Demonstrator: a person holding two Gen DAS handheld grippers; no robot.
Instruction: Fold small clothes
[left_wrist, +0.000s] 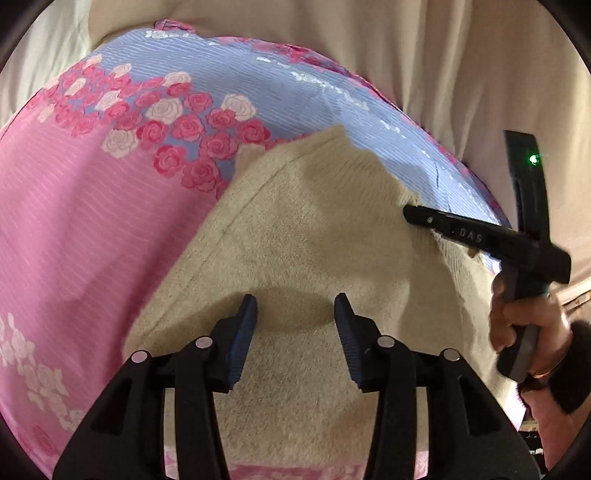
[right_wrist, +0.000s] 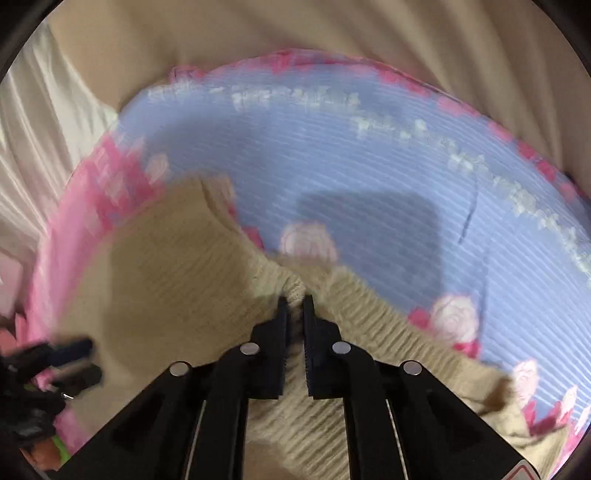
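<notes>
A cream knitted garment lies on a pink and blue rose-print sheet. My left gripper is open and empty, hovering over the garment's fuzzy middle. My right gripper is shut on the garment's ribbed edge, bunching it between the fingers. In the left wrist view the right gripper reaches in from the right, held by a hand, its tip at the garment's ribbed edge. The garment also shows in the right wrist view, and the left gripper appears blurred at the far left.
The rose-print sheet covers a bed. Cream bedding lies beyond the sheet's far edge, and white folds show at the left.
</notes>
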